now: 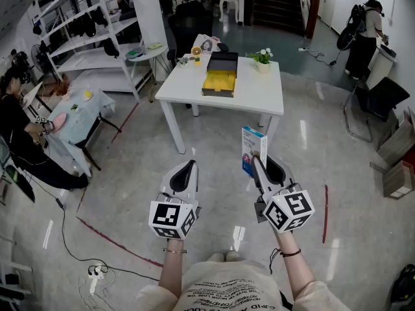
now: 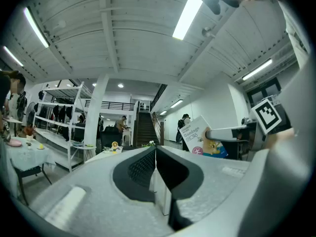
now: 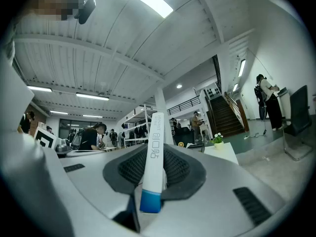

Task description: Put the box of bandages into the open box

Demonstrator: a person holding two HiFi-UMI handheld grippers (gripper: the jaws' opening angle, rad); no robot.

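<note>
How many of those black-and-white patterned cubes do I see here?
2: the left cube on the left tool, the right cube on the right tool. None seems hidden.

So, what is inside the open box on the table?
Only a yellow lining shows in the open box; it looks empty. Its near wall hides the floor's front edge.

white-and-blue box of bandages (image 1: 251,146)
</note>
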